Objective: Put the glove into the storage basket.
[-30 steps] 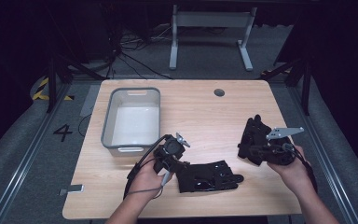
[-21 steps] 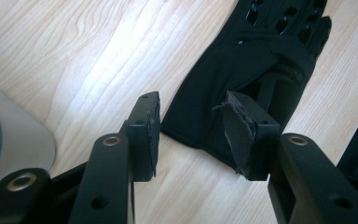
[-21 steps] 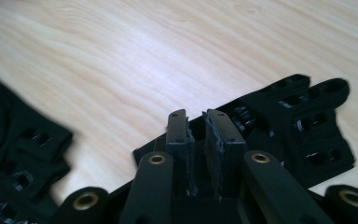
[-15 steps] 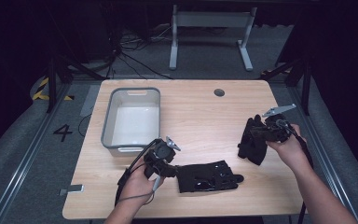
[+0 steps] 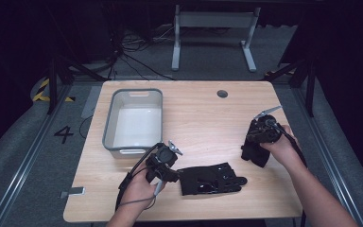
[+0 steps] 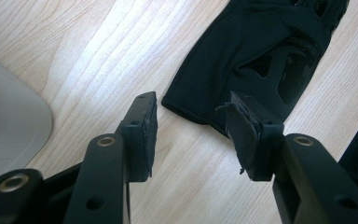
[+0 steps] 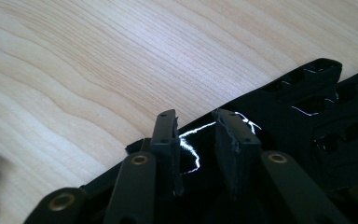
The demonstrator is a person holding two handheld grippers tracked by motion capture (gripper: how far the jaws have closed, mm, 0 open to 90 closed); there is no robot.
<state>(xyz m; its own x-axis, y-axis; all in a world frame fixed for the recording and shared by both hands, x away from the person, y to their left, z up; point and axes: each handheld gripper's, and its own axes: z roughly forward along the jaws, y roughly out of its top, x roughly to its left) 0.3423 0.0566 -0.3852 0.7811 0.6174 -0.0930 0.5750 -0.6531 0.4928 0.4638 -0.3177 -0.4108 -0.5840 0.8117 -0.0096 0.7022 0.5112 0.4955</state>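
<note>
Two black gloves lie on the wooden table (image 5: 198,113). One glove (image 5: 210,178) lies flat near the front edge; it is also in the left gripper view (image 6: 261,51). My left gripper (image 5: 172,175) is at its cuff end, open (image 6: 193,135), with one pad over the cuff's corner and the other over bare wood. The second glove (image 5: 254,152) is bunched up at the right. My right gripper (image 5: 257,141) is on top of it, its jaws nearly together (image 7: 196,130) with a fold of shiny black glove fabric (image 7: 303,116) between them.
A grey plastic bin (image 5: 133,94) stands at the left half of the table, its corner (image 6: 9,121) close beside my left gripper. A round cable hole (image 5: 222,93) is at the far edge. Bare wood lies between the bin and the right glove.
My right gripper has moved away from the person and a little left, onto the right glove. My left gripper has slid slightly toward the front left, at the flat glove's cuff.
</note>
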